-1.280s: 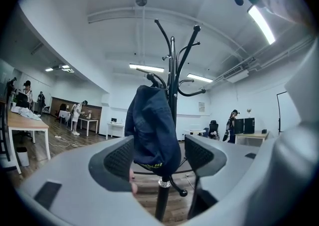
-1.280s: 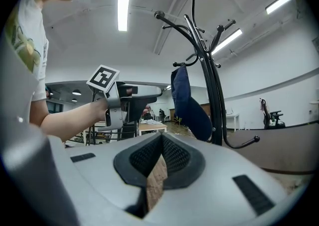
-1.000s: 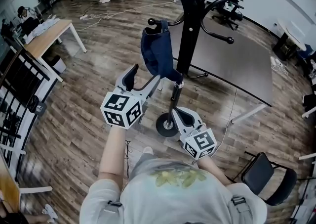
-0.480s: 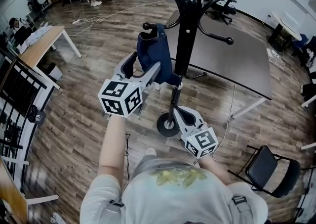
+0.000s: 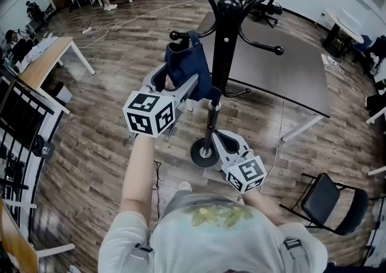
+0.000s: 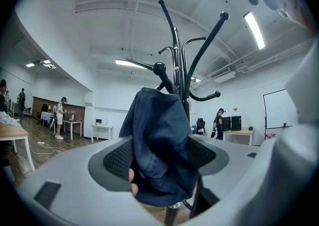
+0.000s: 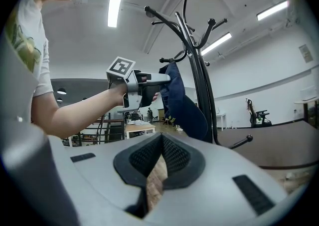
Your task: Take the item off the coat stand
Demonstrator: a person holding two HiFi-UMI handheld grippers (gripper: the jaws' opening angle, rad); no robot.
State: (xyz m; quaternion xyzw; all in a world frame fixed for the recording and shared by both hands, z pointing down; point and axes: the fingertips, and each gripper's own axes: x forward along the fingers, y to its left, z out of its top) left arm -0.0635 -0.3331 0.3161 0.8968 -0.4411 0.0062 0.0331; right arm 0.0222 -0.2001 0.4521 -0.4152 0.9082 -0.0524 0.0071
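Left claw (image 5: 175, 82) (image 6: 162, 157) is seen raised to the coat stand (image 5: 224, 43), its two jaws pressed against opposite sides of the dark blue cloth item (image 5: 184, 64). In the left gripper view the cloth (image 6: 159, 135) fills the gap between the ribbed pads (image 6: 119, 160) and touches both, and a fingertip shows at the lower edge of the left pad. The item is hung by its top from a ball-tipped hook (image 5: 174, 35) on the left of the black pole. Its lower part is held in the claw.

Right claw (image 5: 223, 140) (image 7: 159, 157) is held low and near the body, just beside the stand's round base (image 5: 202, 154). Its jaws are brought together with nothing between them, and only a thin slit of wooden floor (image 5: 102, 121) is seen through. From the right gripper view the blue item (image 7: 182, 100) is recorded left of the pole (image 7: 202, 90).

A grey table (image 5: 283, 73) is noted to the far right, beyond the stand.
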